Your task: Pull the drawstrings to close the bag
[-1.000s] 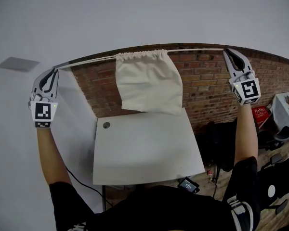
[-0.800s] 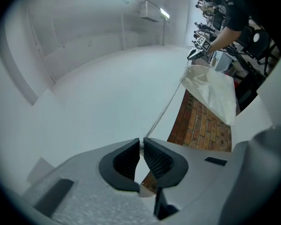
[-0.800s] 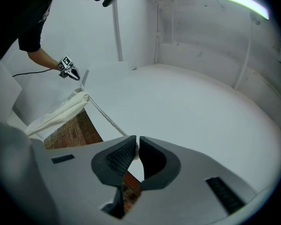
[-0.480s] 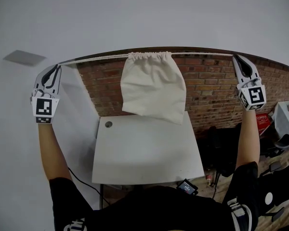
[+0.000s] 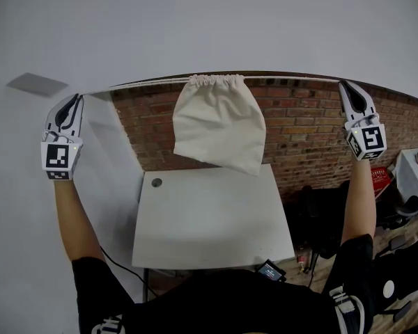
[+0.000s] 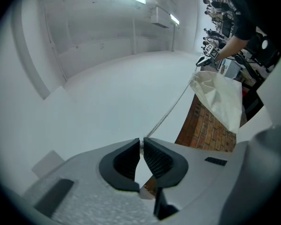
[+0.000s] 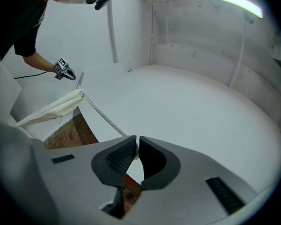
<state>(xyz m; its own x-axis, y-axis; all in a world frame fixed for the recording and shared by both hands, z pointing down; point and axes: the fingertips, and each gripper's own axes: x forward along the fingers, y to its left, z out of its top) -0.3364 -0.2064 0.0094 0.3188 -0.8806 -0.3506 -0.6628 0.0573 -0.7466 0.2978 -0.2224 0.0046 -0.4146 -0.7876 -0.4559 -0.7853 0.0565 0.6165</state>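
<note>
Fingers (image 6: 154,157) of the left gripper (image 6: 141,143) are clamped tight on the left drawstring (image 6: 171,110). The right gripper (image 7: 135,143) is likewise clenched on the right drawstring (image 7: 103,114). Both cords run taut. The bag (image 5: 219,124) hangs between them at 12 o'clock in the head view, off the table (image 5: 209,221), with the left gripper out at 10 o'clock and the right at 2. Compared with a second ago, the grippers sit a bit further apart and the gathered mouth is visibly narrower and more bunched. Judgement: the closing pull is nearly finished, the mouth looks almost shut, and there is little slack left to take.
</note>
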